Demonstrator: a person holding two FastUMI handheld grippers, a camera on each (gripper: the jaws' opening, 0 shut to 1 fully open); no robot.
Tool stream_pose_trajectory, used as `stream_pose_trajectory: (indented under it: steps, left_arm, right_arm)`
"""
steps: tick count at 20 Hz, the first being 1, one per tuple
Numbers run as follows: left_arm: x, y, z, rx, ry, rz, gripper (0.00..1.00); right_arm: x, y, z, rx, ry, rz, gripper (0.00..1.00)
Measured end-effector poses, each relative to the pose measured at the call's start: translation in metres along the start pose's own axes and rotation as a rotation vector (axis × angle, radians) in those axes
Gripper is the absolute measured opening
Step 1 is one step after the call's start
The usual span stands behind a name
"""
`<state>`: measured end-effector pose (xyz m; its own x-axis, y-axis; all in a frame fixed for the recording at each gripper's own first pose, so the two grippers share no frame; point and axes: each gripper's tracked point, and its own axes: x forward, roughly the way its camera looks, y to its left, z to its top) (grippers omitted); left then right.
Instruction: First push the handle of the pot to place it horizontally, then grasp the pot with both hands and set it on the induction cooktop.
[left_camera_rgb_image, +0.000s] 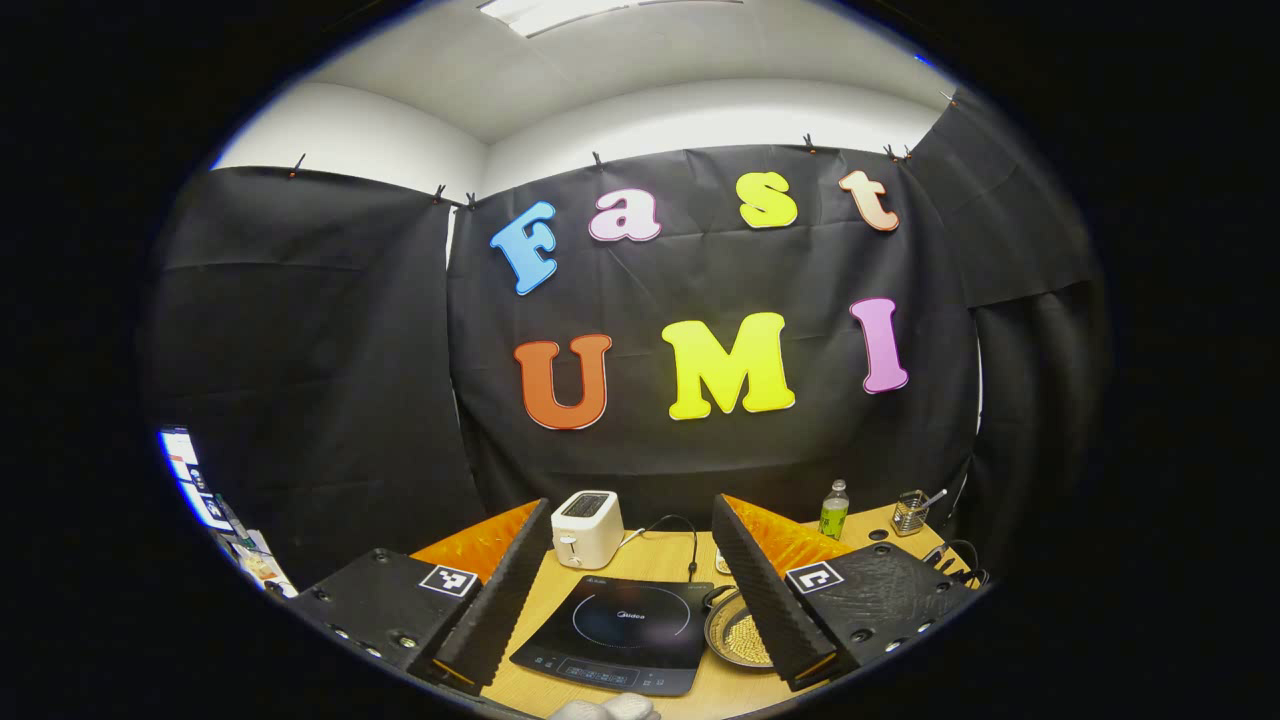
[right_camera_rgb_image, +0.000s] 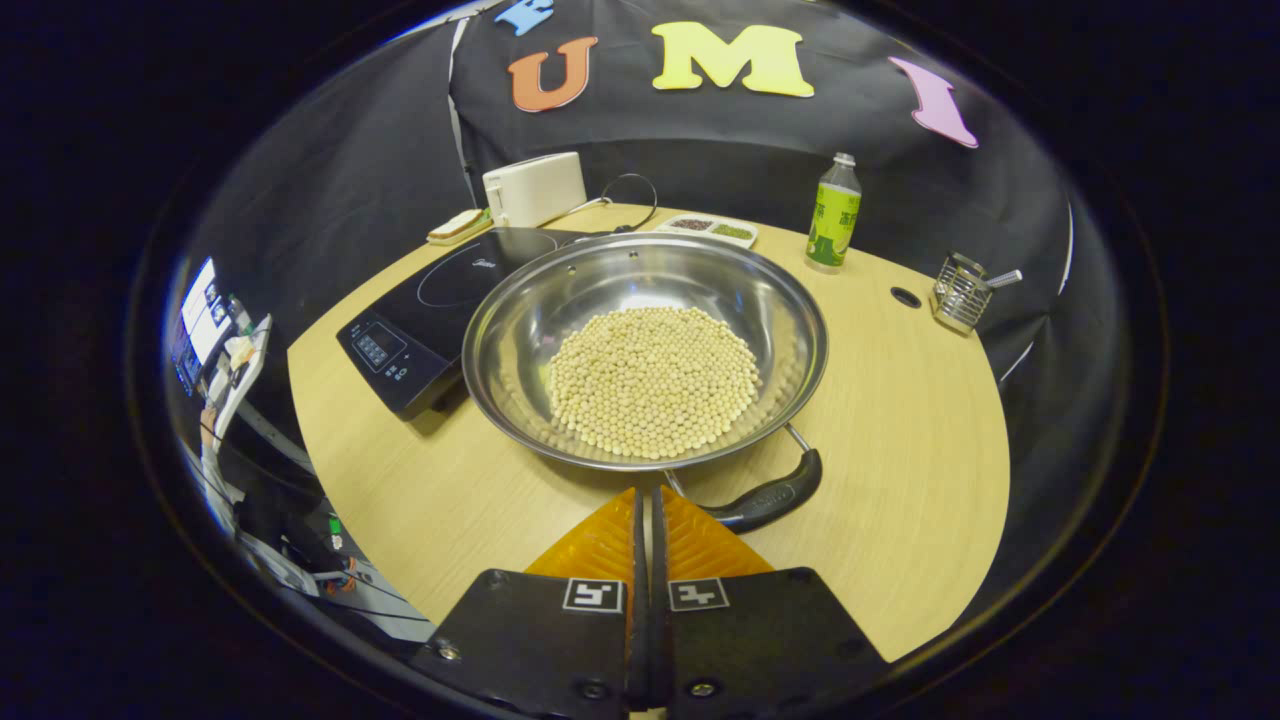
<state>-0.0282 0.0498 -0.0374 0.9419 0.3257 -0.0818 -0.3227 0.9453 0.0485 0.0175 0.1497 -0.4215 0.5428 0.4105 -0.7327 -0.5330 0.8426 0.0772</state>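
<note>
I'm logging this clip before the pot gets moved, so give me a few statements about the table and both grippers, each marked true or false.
1. The pot holds pale beans. True.
2. The pot sits on the induction cooktop. False: it rests on the table beside it.
3. The right gripper is shut. True.
4. The left gripper is shut. False: its fingers stand wide apart.
5. A green bottle stands behind the pot. True.

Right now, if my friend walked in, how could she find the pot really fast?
Start at the round wooden table and find the flat black induction cooktop. The pot sits right beside it. It is the big shiny metal bowl shape with a black handle, and nothing else on the table holds a heap of small pale beans.
</note>
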Motion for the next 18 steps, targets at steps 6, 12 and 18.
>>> stream_pose_trajectory:
  steps: [6,12,18]
  left_arm:
    - [0.003,-0.002,-0.003,0.005,0.014,0.033,0.96]
    - [0.005,-0.013,-0.006,0.016,0.03,0.069,0.96]
    - [0.002,-0.024,-0.01,0.009,0.051,0.128,0.96]
  right_arm:
    - [-0.002,-0.016,-0.002,-0.016,0.007,0.008,0.04]
    - [-0.001,-0.034,0.002,-0.033,0.008,0.031,0.01]
    - [-0.001,-0.054,0.006,-0.073,0.01,0.062,0.04]
